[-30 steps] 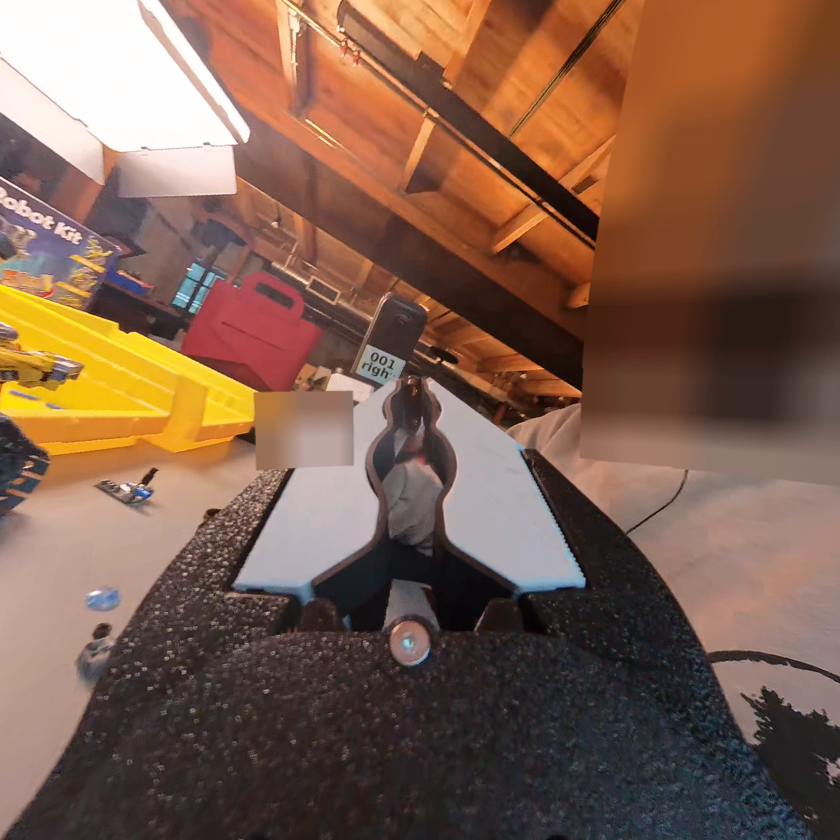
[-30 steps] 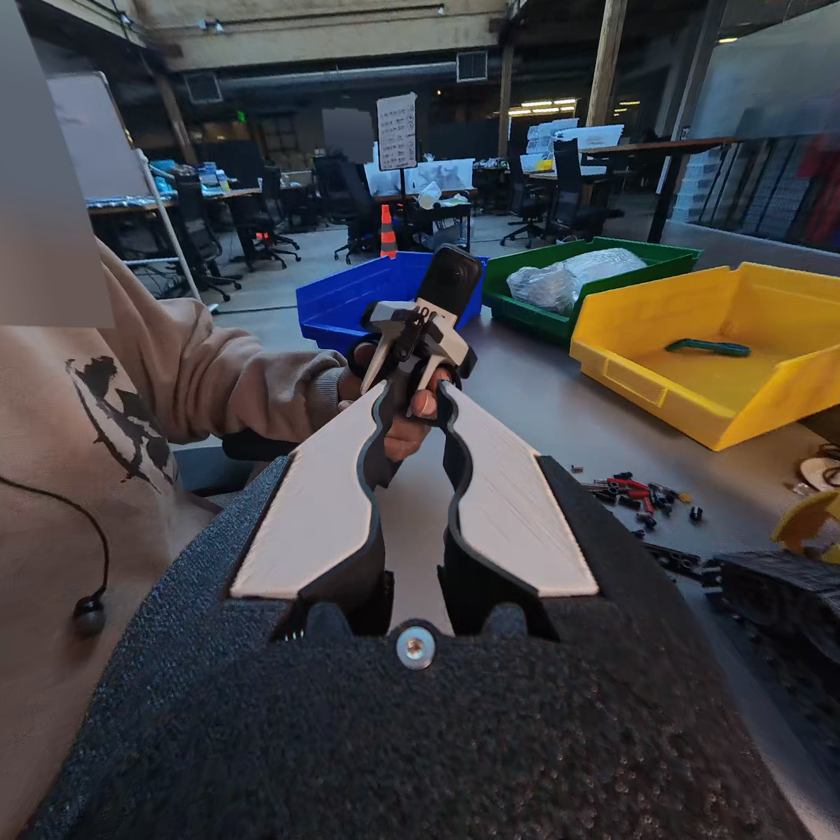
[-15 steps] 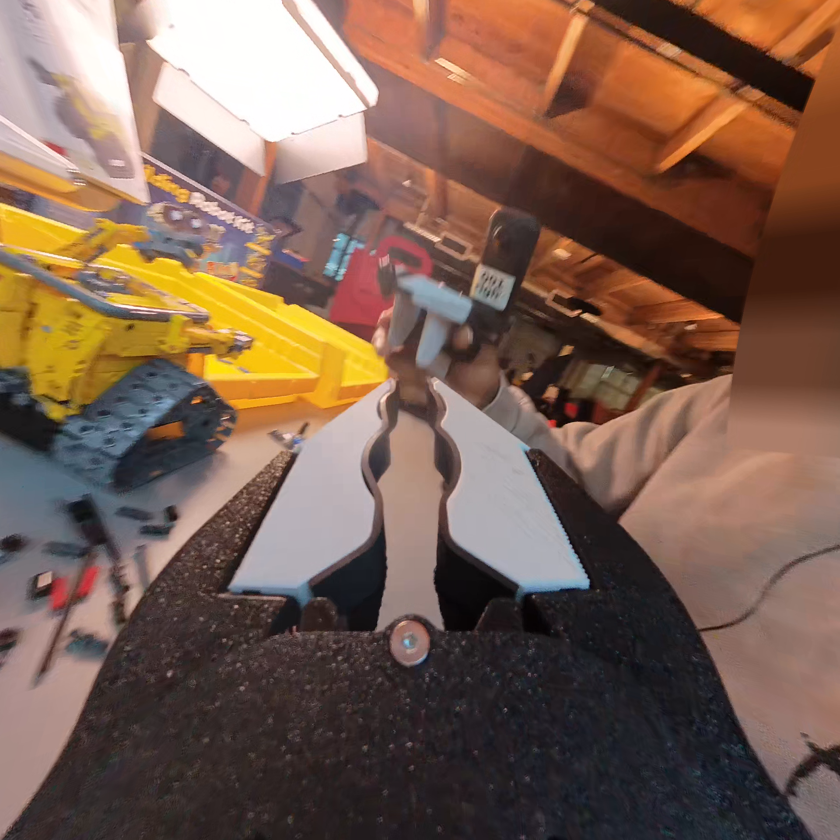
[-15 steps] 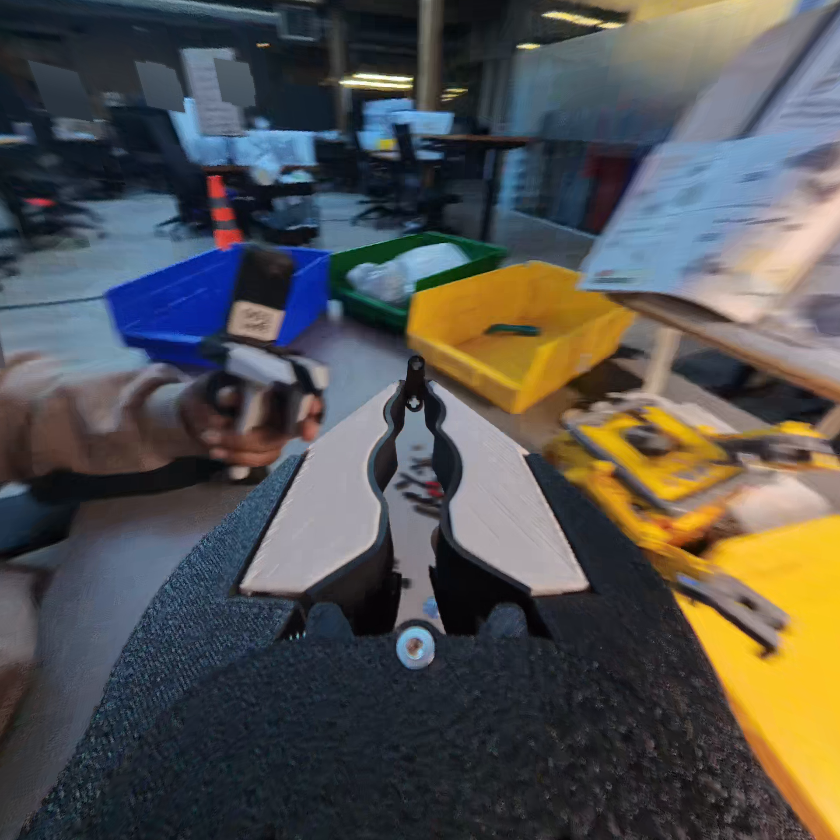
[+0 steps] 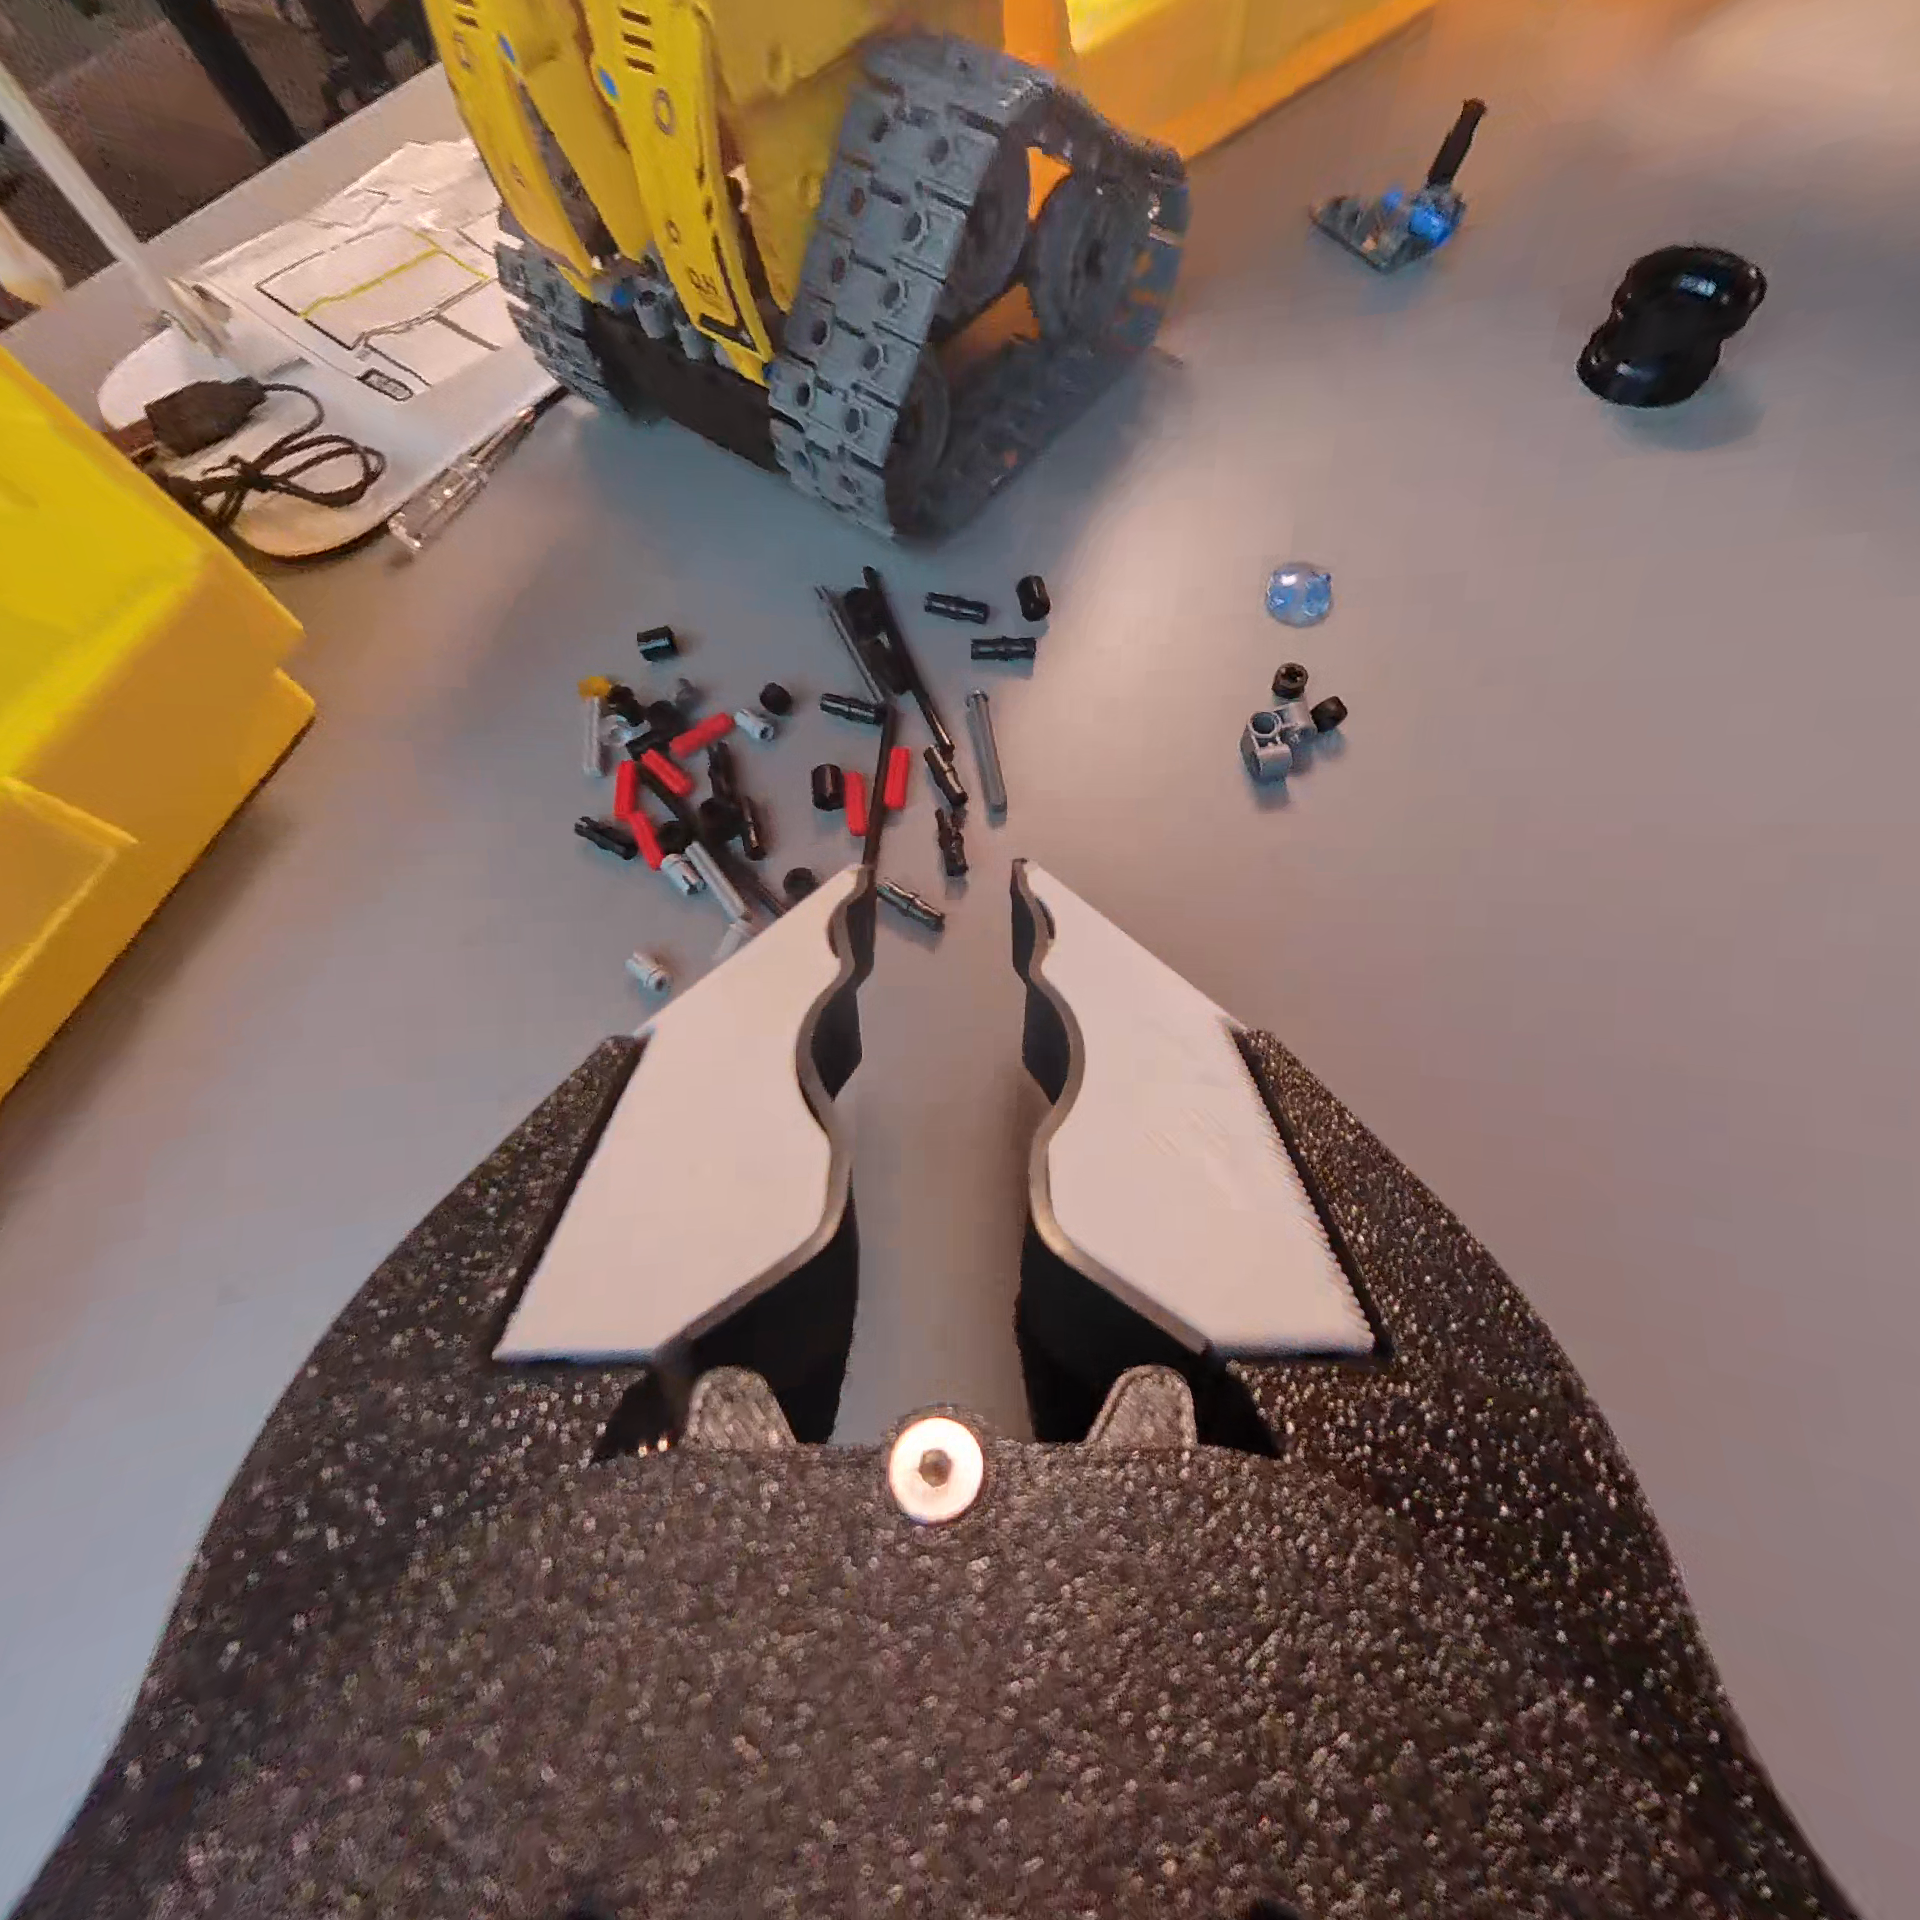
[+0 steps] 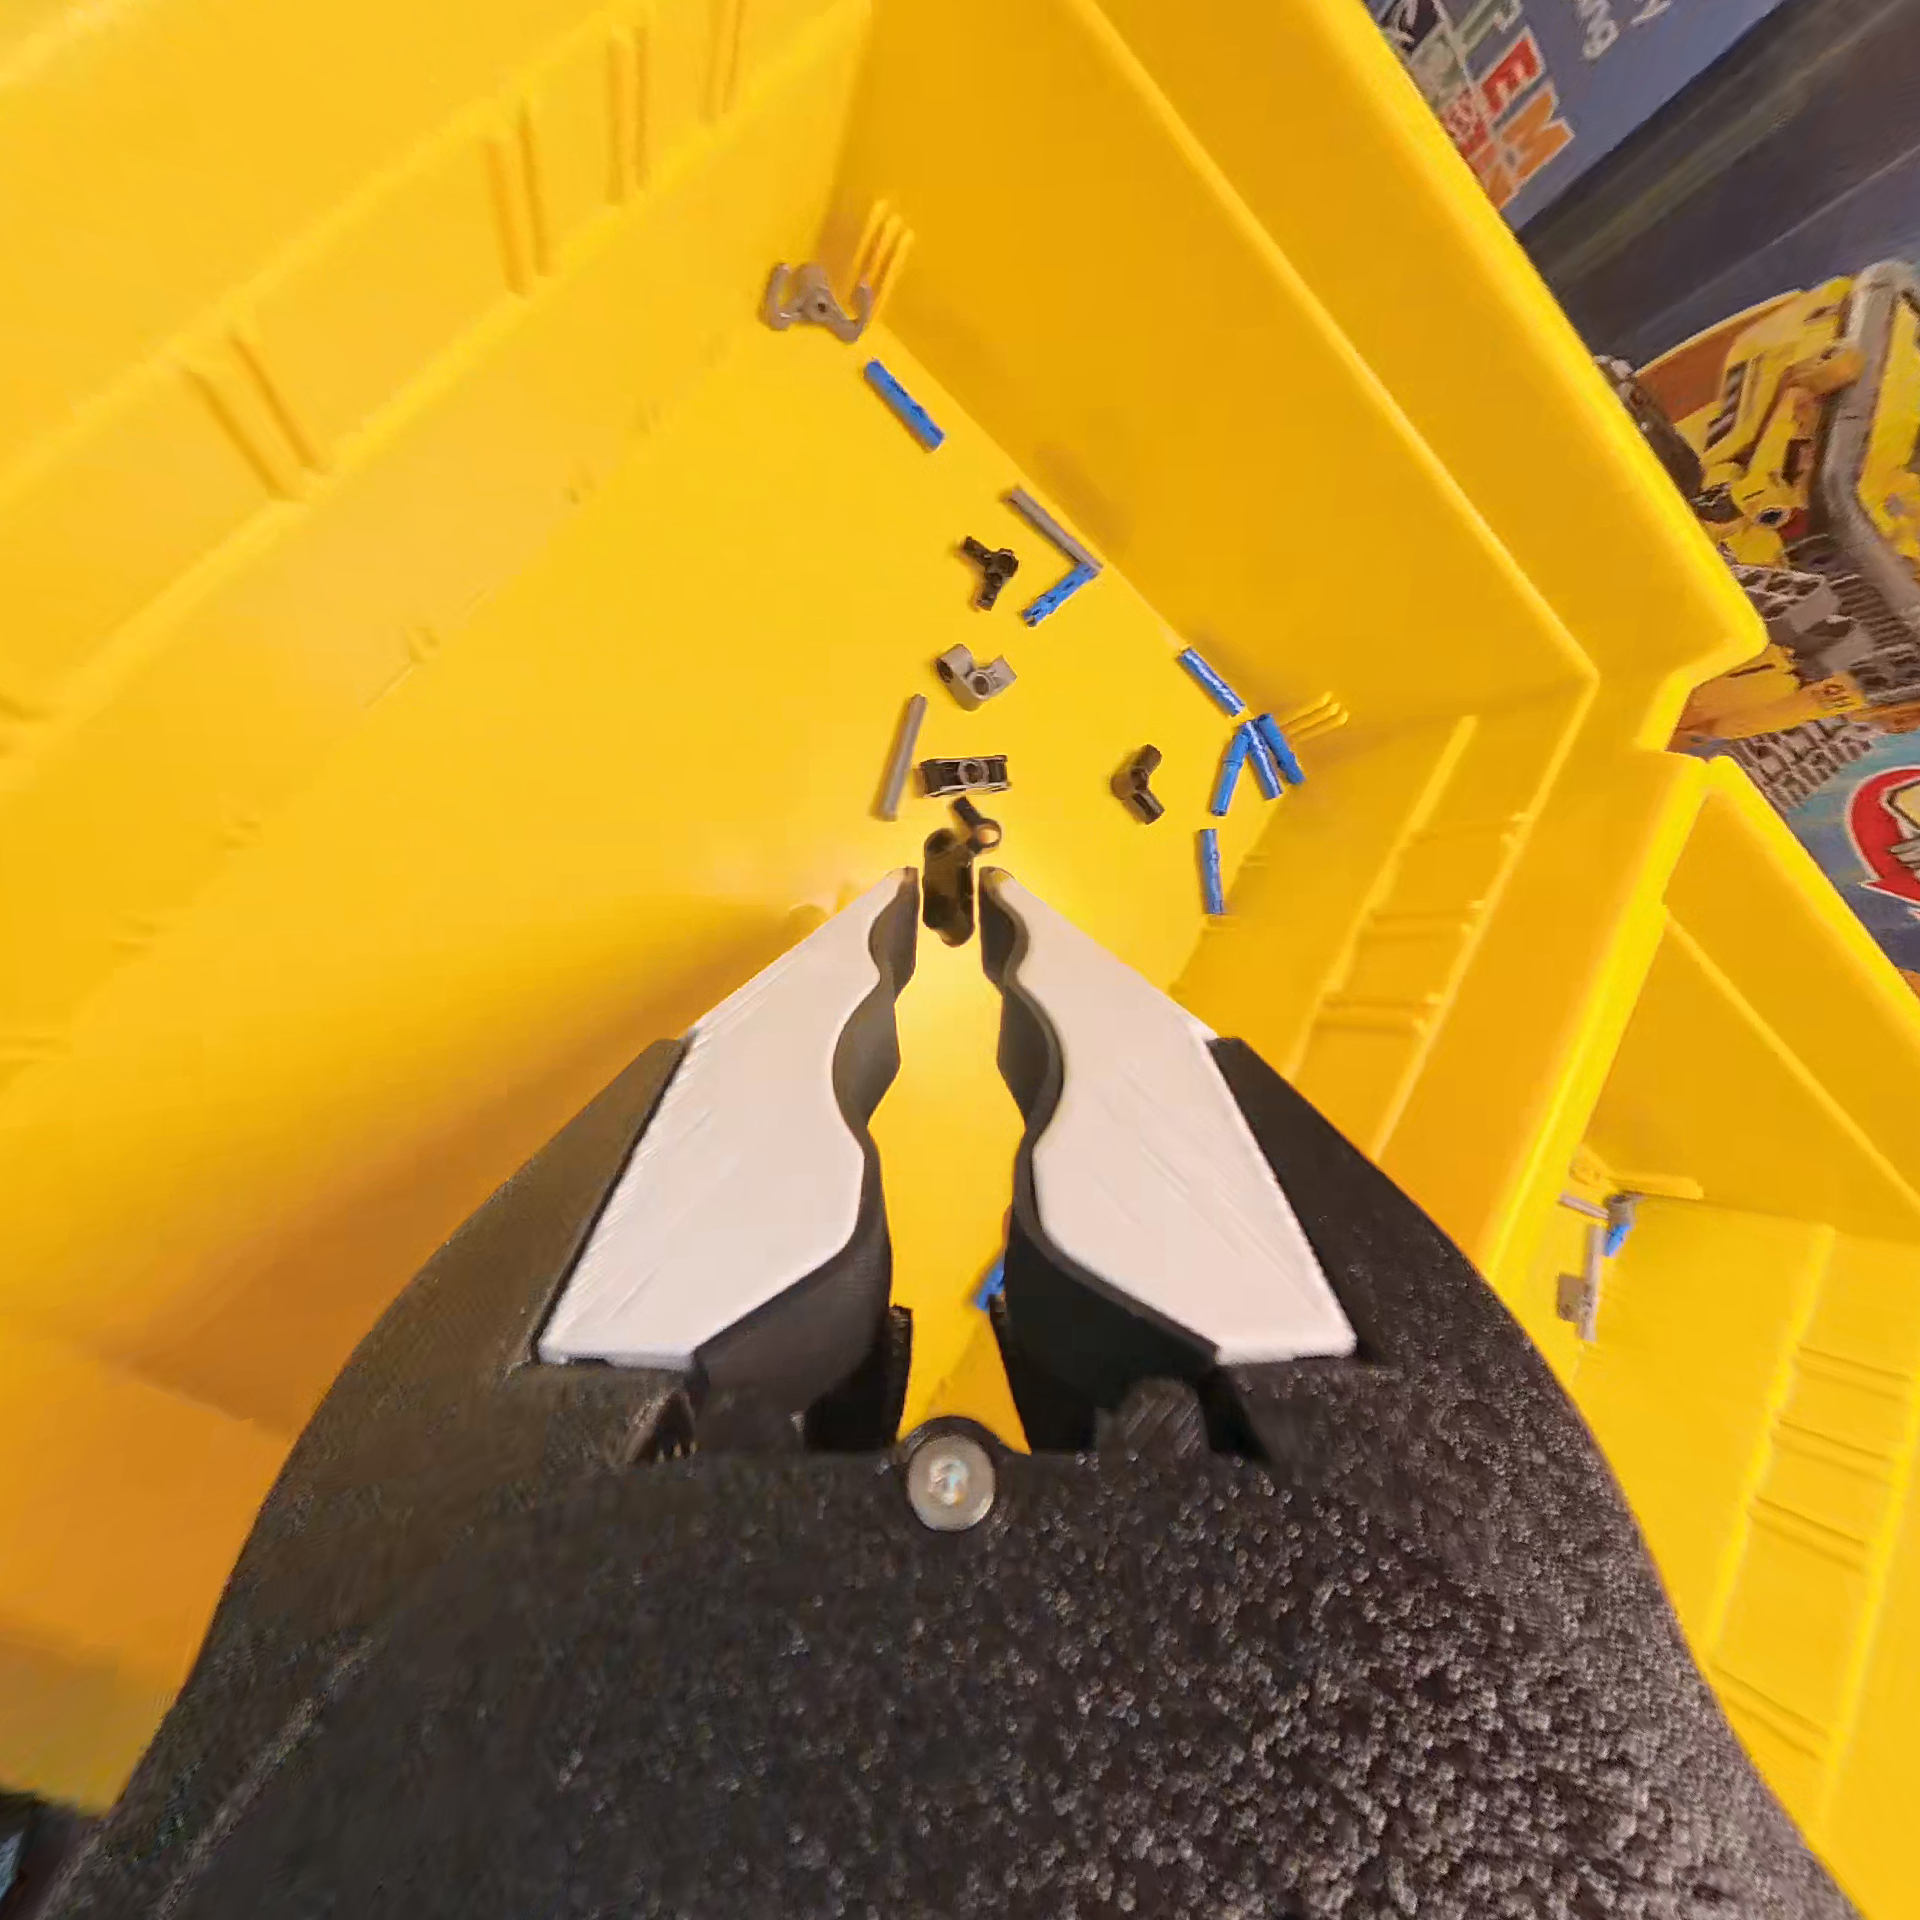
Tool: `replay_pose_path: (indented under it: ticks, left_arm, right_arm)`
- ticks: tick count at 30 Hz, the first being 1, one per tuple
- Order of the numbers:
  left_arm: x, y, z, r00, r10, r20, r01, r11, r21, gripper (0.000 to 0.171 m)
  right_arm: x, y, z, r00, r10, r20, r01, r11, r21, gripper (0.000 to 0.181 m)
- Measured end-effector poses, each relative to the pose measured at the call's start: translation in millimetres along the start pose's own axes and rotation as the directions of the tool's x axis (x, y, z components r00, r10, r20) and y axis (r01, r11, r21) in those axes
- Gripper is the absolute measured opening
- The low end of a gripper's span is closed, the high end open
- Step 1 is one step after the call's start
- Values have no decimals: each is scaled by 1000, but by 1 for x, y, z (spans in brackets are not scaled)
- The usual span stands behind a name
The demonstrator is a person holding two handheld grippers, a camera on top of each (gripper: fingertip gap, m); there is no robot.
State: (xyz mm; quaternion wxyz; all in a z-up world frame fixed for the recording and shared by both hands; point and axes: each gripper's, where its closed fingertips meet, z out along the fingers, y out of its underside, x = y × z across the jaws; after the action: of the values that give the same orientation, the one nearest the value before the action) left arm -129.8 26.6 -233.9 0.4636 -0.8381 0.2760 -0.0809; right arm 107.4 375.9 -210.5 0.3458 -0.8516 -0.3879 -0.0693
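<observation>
The left gripper (image 5: 938, 878) hangs over a grey table (image 5: 1507, 935), its white fingers (image 5: 727, 1122) spread apart with nothing between them, only bare tabletop showing in the gap. Just beyond the fingertips, from about 10 to 12 o'clock, lies a scatter of small black, red and grey building pins and axles (image 5: 790, 769); one thin black axle (image 5: 883, 790) runs up to the tip of the left-hand finger, though contact cannot be judged. At 1 o'clock sit a grey connector with black pins (image 5: 1283, 727) and a clear blue stud (image 5: 1297, 595). At 12 o'clock stands a yellow tracked toy vehicle (image 5: 831, 229) with grey treads. Printed sheets and a coiled black cable (image 5: 291, 468) lie at 10 o'clock, a yellow bin (image 5: 114, 727) at 9 o'clock, and a black ring-shaped part (image 5: 1673, 322) at 2 o'clock. The right gripper (image 6: 948, 883) is held above the floor of a large yellow bin (image 6: 416, 623), its fingers drawn close and pinching a small black connector piece (image 6: 951, 883) at their tips. Beyond it, toward 12 and 1 o'clock, loose parts rest on the bin floor: blue pins (image 6: 1252, 758), grey axles (image 6: 902, 769), a grey connector (image 6: 971, 675) and black connectors (image 6: 1138, 784). A printed box showing a yellow machine (image 6: 1787, 468) stands at 2 o'clock outside the bin.
</observation>
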Motion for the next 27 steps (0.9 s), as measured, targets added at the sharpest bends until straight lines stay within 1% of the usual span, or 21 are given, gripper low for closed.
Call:
replay_pose_path:
  ticks: [2,3,5,6,8,9,11,12,14,17,18,20,22,25,26,27]
  left_arm:
    - [5,0,5,999,42,-5,-42,999,-16,24]
    - [7,-1,9,998,59,-9,-60,998,-23,24]
    - [12,-2,16,996,84,-26,-85,996,-37,22]
    - [14,-4,19,995,91,-34,-93,995,-41,21]
    - [17,-6,27,994,101,-48,-103,993,-52,19]
    - [17,-6,30,993,103,-49,-107,992,-65,18]
    - [15,-3,37,993,108,-36,-112,989,-100,17]
    - [14,-2,39,993,112,-33,-115,987,-109,16]
    - [14,-4,41,993,110,-34,-113,987,-111,15]
    - [12,-4,42,996,84,-41,-88,989,-116,15]
    - [11,-4,43,996,79,-36,-83,990,-117,13]
    - [6,-4,44,994,111,-9,-112,986,-121,4]
    - [6,-4,45,989,145,-4,-144,981,-128,4]
    - [6,-4,44,985,175,-11,-174,974,-142,4]
    - [7,-4,43,983,184,-16,-185,973,-136,3]
    - [13,-7,40,978,200,-51,-205,973,-107,3]
  right_arm:
    - [14,-3,5,997,41,-58,-40,999,23,29]
    - [19,-12,0,994,78,-72,-72,994,81,37]
    - [24,-36,-27,988,137,-75,-114,960,255,39]
    - [20,-48,-47,986,162,-45,-136,925,354,39]
    - [-1,-69,-99,981,172,86,-191,813,550,38]
    - [-15,-72,-127,978,148,149,-209,757,620,37]
    - [-50,-71,-184,967,42,250,-217,645,733,29]
    - [-69,-64,-204,960,-16,280,-210,620,756,27]
    - [-105,-44,-231,945,-114,307,-177,608,773,26]
    - [-155,-9,-248,912,-233,339,-128,622,772,23]
    - [-170,2,-251,897,-260,358,-124,630,767,23]
    - [-195,20,-253,862,-294,412,-138,647,750,22]
    - [-213,32,-250,837,-315,448,-145,661,736,23]
    - [-226,38,-241,820,-323,472,-153,672,725,22]
    - [-232,40,-240,802,-336,494,-158,679,717,22]
    - [-238,40,-240,787,-354,506,-157,678,718,22]
